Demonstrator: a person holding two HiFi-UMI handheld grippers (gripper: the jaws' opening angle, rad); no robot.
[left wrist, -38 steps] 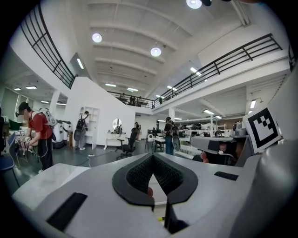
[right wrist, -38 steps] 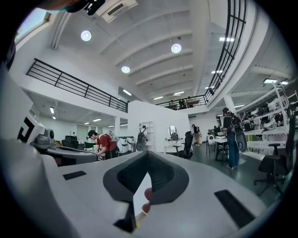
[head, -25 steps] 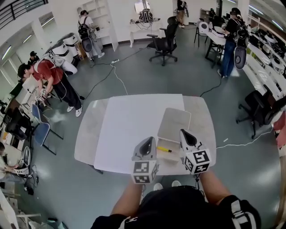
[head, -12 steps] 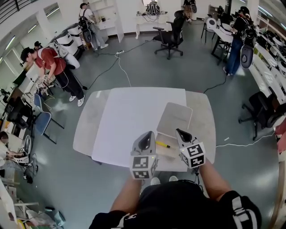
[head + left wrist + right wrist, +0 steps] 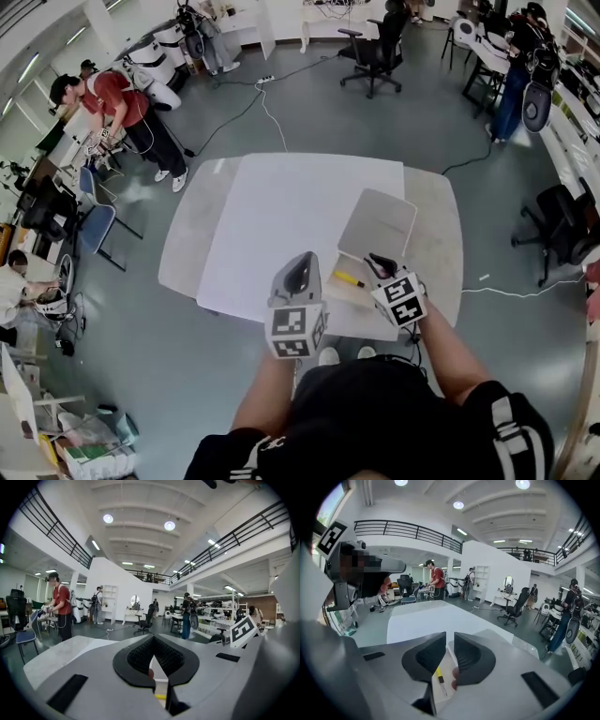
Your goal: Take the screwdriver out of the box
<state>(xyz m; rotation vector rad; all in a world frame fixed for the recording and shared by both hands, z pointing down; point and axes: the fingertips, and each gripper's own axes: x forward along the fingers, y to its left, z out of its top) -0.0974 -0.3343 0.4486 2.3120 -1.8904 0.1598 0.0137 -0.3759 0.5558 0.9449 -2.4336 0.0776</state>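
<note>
A shallow pale box (image 5: 343,293) lies open on the table's near right part, its lid (image 5: 378,223) tilted back. In it rests the screwdriver (image 5: 348,278), with a yellow handle. My right gripper (image 5: 374,260) hangs just right of the screwdriver, over the box, shut and empty. In the right gripper view the screwdriver (image 5: 439,678) shows below, between the jaws of the right gripper (image 5: 450,638). My left gripper (image 5: 298,263) is held left of the box with its jaw tips together and nothing in them. In the left gripper view, the left gripper (image 5: 153,641) fills the foreground.
A white sheet (image 5: 291,211) covers the middle of a grey marbled table (image 5: 192,244). A person in red (image 5: 117,98) stands far left by a blue chair (image 5: 94,230). Office chairs (image 5: 375,52), desks and floor cables ring the table.
My right gripper has sunk and tipped down toward the open box and the screwdriver. The left gripper has stayed about where it was. The head view has shifted a little.
</note>
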